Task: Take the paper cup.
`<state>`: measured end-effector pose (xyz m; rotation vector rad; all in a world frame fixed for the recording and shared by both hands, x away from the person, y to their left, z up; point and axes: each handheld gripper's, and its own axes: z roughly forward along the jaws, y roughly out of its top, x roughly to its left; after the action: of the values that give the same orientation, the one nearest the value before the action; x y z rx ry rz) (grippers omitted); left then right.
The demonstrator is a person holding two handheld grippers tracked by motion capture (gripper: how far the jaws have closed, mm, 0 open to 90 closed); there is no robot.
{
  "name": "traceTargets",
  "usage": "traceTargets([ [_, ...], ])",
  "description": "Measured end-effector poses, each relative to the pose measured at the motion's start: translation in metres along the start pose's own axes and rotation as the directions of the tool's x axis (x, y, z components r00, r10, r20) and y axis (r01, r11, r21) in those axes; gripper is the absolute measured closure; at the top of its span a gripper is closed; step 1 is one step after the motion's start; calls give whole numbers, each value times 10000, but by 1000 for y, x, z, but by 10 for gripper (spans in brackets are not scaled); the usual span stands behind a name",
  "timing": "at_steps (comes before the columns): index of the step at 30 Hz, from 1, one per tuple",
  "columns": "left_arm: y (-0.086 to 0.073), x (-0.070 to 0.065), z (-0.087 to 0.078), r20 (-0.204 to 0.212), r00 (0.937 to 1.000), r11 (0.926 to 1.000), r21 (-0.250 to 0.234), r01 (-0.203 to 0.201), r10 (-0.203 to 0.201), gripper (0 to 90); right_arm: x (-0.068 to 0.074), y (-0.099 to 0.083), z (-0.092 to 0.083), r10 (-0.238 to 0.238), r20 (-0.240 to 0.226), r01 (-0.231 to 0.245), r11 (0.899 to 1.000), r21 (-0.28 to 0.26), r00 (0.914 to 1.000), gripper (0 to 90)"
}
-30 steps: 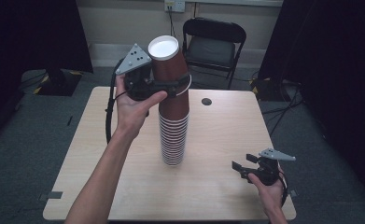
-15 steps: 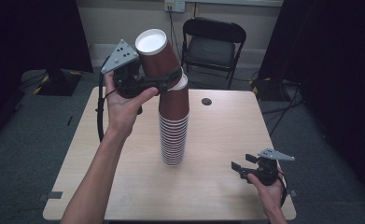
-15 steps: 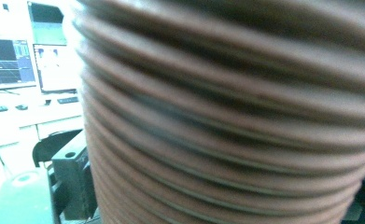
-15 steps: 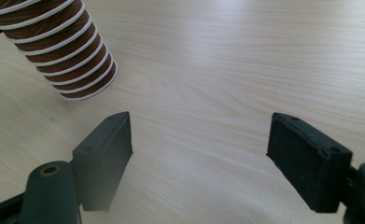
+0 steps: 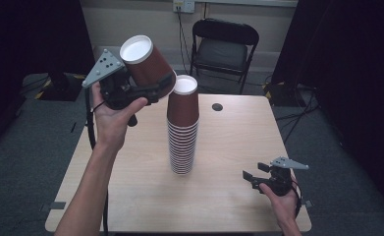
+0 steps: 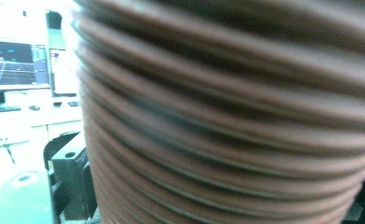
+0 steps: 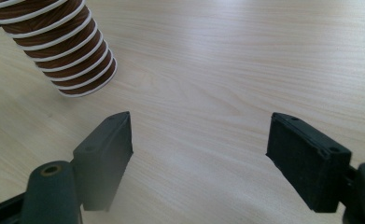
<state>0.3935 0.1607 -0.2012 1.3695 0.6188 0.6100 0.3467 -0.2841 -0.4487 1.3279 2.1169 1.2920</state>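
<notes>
At the far left of the high view we see the left hand (image 5: 113, 115) raised above the bench (image 5: 130, 182), holding the left gripper (image 5: 152, 91) with its grey three-cornered plate turned up and to the left. That gripper is closed around a brown paper cup (image 5: 145, 66), gripping it low on its wall near the base. The cup is tilted, its white-lined mouth facing up and to the left, and it hangs in the air just left of the top of the stack, clear of the bench. In the left gripper view, the ribbed brown wall of a cup (image 6: 227, 121) sits blurred and very close to the lens, with monitors and a white desk showing beyond its left edge.

Moving toward the middle, we find the stack of brown paper cups (image 5: 183, 132) standing upright on the light wood bench, its white rims banding the lower half and the topmost cup open at the top. The held cup's base is near that topmost rim; we cannot tell whether they touch. Behind the bench stands a black folding chair (image 5: 224, 46).

At the right, near the front edge of the bench, the right hand (image 5: 280, 196) holds the right gripper (image 5: 248, 178) low over the wood. In the right gripper view, we see the right gripper (image 7: 199, 154) spread wide with nothing between its jaws, bare bench beneath, and the foot of the stack (image 7: 63, 51) at the upper left, well apart from it.
</notes>
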Motion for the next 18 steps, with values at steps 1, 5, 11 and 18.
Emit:
traceTargets([
  [1, 0, 1, -2, -24, 10000, 10000, -43, 53, -53, 134, 0, 0, 0, -1, -12, 1, 10000, -9, 10000, 220],
  [5, -3, 8, -13, -289, 9995, 9998, 149, -137, 142, 134, 1, 0, 1, -26, -9, 26, 10000, 9, 10000, 220],
  [11, -17, 15, -29, -567, 9984, 9969, 787, -3, 47, 134, 3, 0, 1, -105, 51, 105, 9999, 6, 9999, 220],
  [18, -31, 23, -43, -281, 9981, 9861, 1558, 577, -540, 135, 7, 0, 5, -186, -147, 188, 9997, 138, 9997, 227],
])
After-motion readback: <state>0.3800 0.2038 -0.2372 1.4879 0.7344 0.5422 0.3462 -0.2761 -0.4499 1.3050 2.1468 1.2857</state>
